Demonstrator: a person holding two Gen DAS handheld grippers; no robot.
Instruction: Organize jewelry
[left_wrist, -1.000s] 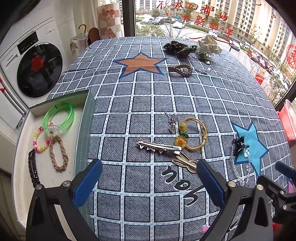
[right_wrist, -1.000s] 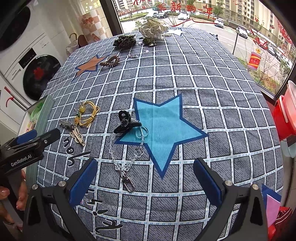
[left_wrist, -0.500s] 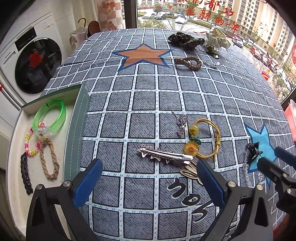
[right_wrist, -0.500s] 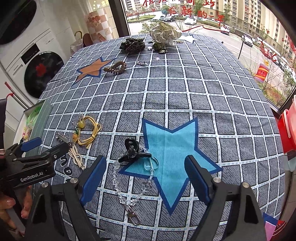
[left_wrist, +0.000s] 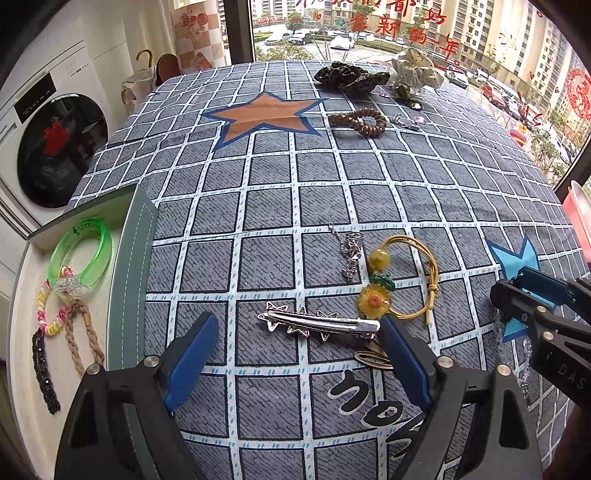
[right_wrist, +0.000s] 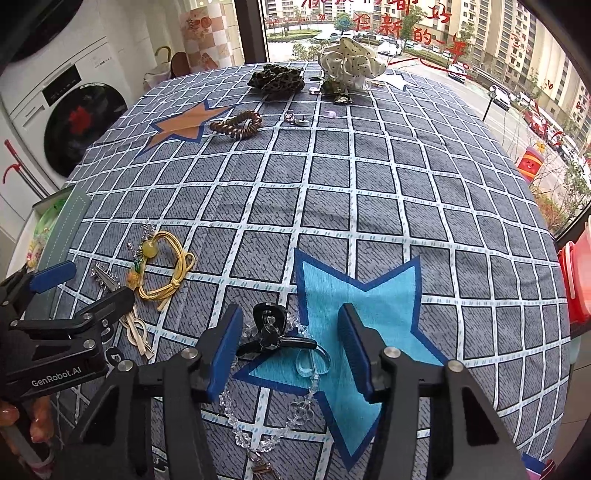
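At the far left edge of the counter (left_wrist: 332, 192) lies an open tray (left_wrist: 127, 280), and inside it are a green bangle (left_wrist: 83, 258), a pink and yellow bead bracelet (left_wrist: 50, 314), a braided cord loop (left_wrist: 83, 339) and a black beaded strip (left_wrist: 44, 373). To the right of the tray, the left claw (left_wrist: 295, 354) hangs just over the checked cloth with its jaws wide and closing; a silver hair clip with stars (left_wrist: 317, 323) lies between the blue pads, and they do not press on it. Just beyond the clip are a small silver chain (left_wrist: 349, 253) and a yellow cord bracelet with a flower (left_wrist: 402, 280). Further right, on the blue star, the right claw (right_wrist: 291, 354) is also closing, with a black hair clip (right_wrist: 271, 328) between its pads but not yet pinched. A clear bead chain (right_wrist: 280, 421) runs from this clip toward the near edge. At the far side lie a brown spiral hair tie (left_wrist: 358, 122), a dark scrunchie (left_wrist: 351, 75) and a white dotted scrunchie (right_wrist: 351, 62).
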